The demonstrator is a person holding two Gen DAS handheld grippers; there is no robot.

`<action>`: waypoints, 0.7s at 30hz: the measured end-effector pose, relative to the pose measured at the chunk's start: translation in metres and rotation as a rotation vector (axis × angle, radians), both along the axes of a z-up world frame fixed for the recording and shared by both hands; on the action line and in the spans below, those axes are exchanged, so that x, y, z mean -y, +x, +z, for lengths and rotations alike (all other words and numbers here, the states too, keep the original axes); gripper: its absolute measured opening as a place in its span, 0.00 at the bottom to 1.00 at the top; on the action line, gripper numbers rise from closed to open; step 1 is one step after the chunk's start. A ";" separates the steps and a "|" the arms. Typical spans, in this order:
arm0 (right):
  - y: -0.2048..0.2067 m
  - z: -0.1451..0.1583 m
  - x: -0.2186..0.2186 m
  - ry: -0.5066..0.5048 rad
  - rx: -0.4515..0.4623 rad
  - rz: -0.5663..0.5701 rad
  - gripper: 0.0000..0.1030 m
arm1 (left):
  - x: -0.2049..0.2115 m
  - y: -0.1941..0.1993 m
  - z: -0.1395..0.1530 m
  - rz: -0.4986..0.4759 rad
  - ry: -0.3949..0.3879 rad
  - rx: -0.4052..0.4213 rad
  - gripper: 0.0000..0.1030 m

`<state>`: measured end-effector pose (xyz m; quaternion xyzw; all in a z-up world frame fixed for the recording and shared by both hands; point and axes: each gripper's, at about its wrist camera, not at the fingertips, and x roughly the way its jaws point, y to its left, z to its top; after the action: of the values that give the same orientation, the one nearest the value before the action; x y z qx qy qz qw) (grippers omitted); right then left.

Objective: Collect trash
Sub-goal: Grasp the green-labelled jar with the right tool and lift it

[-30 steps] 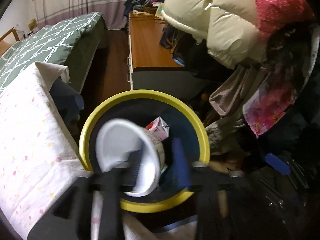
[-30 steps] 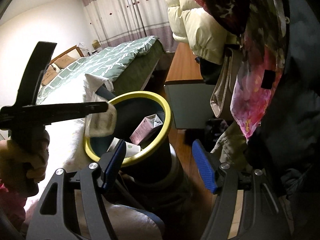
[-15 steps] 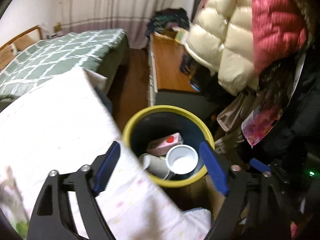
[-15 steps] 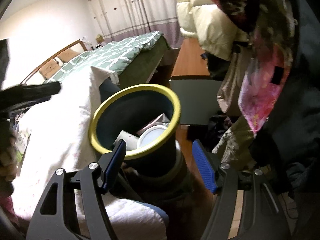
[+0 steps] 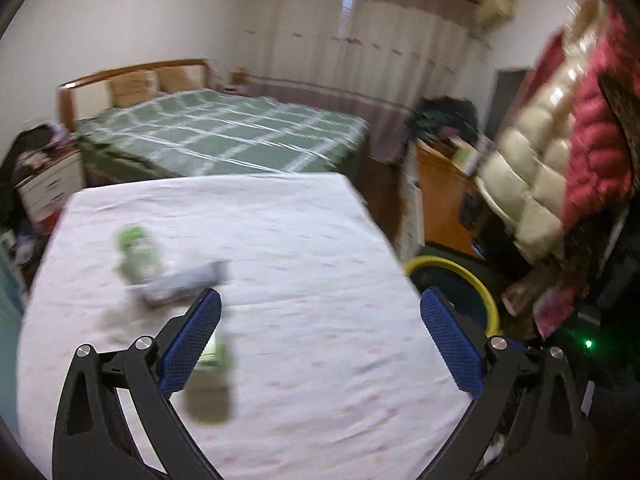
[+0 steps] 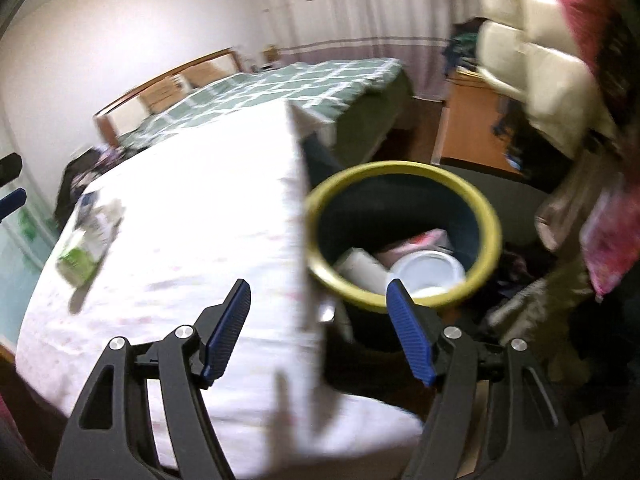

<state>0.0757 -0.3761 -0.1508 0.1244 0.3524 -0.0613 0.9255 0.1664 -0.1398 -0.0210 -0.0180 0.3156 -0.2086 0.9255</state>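
Left tongs (image 5: 320, 338) opening, empty; right tongs (image 6: 318, 330) spread, empty. Two blurred green-white wrappers (image 5: 138, 256) on white cloth-covered surface (image 5: 300, 248) ahead-left. One yellow-rimmed dark bin (image 6: 404, 236) ahead-right holds one white cup (image 6: 426, 272).

White walls (image 5: 132, 12), pale curtains with a mauve band (image 5: 340, 60), wooden-framed bed under a green checked cover (image 5: 224, 136), low wooden cabinet (image 5: 440, 200), puffy coats hanging at right (image 5: 560, 152), white-clothed counter (image 5: 300, 280) in front.

Table, bin, bed

The bin (image 6: 404, 236) stands just right of the table (image 6: 208, 216) — a cup (image 6: 426, 274) and cartons inside; more cartons (image 5: 172, 276) lie on the table's left part — the bed (image 5: 224, 136) behind.
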 end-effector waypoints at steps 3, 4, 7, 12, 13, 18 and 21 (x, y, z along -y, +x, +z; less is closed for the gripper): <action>0.016 0.002 -0.034 0.000 0.003 0.083 0.65 | -0.049 -0.011 0.007 0.116 -0.012 0.033 0.95; 0.021 0.002 -0.048 0.000 0.004 0.115 0.65 | -0.061 -0.014 0.008 0.142 -0.013 0.040 0.95; 0.035 0.002 -0.095 0.013 0.011 0.217 0.65 | -0.099 -0.022 0.008 0.218 -0.026 0.048 0.95; 0.052 0.002 -0.174 0.005 0.034 0.372 0.66 | -0.147 -0.028 -0.001 0.287 -0.064 0.020 0.95; 0.055 0.002 -0.186 0.007 0.034 0.391 0.66 | -0.148 -0.029 -0.003 0.290 -0.067 0.016 0.95; 0.074 0.009 -0.236 0.005 0.062 0.444 0.70 | -0.159 -0.031 -0.011 0.298 -0.072 0.007 0.95; 0.090 0.005 -0.255 -0.006 0.046 0.436 0.71 | -0.167 -0.030 -0.014 0.303 -0.085 0.001 0.95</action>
<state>0.1662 -0.1208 -0.1454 0.0436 0.3495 0.1421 0.9250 0.1360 0.0277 -0.0349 -0.1046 0.2997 -0.0797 0.9449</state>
